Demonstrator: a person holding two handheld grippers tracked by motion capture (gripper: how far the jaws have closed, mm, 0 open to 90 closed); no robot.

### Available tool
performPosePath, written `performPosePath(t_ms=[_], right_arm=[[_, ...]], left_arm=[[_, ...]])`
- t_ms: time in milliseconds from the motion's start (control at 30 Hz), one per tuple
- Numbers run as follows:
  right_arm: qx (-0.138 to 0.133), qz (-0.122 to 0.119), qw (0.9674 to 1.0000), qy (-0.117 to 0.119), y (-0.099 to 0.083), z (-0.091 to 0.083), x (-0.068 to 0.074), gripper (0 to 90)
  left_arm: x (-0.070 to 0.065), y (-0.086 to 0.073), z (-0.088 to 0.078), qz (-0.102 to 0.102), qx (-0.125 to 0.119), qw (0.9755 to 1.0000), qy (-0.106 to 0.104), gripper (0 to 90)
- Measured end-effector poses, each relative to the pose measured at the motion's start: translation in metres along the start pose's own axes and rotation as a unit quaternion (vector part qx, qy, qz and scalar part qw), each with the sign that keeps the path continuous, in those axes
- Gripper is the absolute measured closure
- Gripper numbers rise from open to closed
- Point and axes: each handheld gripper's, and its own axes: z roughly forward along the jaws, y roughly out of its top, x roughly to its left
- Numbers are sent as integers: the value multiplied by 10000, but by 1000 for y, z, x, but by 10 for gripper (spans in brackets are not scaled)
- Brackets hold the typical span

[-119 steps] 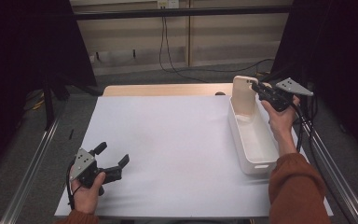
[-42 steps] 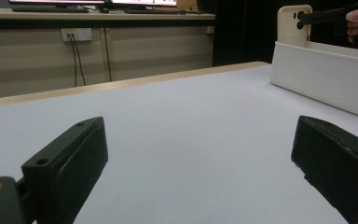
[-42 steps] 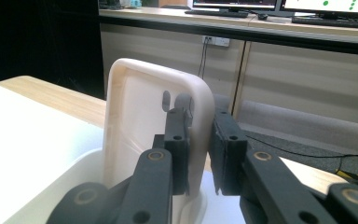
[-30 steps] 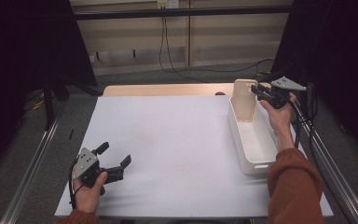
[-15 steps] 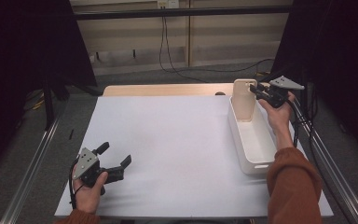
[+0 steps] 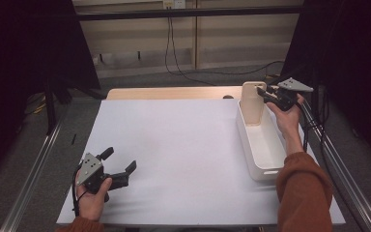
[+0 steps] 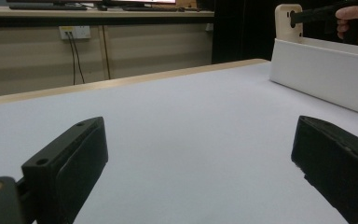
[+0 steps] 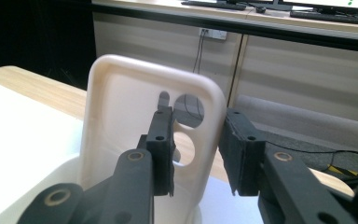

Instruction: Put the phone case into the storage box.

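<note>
Right gripper (image 8: 196, 140) jaws just opened, let go phone case (image 8: 121, 135), now standing in white bin (image 6: 263, 145) at desk's far right corner; I judged placing finished. Left gripper (image 6: 118, 166) spread, idle.

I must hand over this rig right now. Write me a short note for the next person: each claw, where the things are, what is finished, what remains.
Right claw: jaws have just been opening around the edge of the cream plastic phone case; pads look clear of it.
Left claw: open, empty, resting on the white table sheet at the near left.
Phone case: upright at the far end of the long white plastic tray, leaning on its end wall.
Done: case placed in the tray.
Left: draw the right claw away without tipping the case.
</note>
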Motion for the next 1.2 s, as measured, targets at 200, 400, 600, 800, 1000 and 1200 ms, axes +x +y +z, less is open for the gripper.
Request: performPosePath(t_ms=[200, 400, 600, 800, 1000, 1200], right_arm=[[24, 30, 10000, -4, -1, 1, 1, 606], [43, 115, 9999, 10, -2, 4, 1, 515], [61, 162, 9999, -7, -3, 3, 1, 422], [74, 176, 9998, -31, -1, 1, 2, 341], [58, 204, 9997, -79, 1, -2, 4, 211], [67, 259, 9996, -90, 3, -4, 8, 82]], left_arm=[[1, 0, 0, 45, 21, 10000, -9, 37], [0, 0, 0, 8, 10, 10000, 14, 37], [1, 0, 0, -7, 1, 10000, 10, 37], [1, 0, 0, 11, 0, 10000, 17, 37], [1, 0, 1, -2, -7, 10000, 0, 37], [2, 1, 2, -10, -4, 10000, -7, 37]])
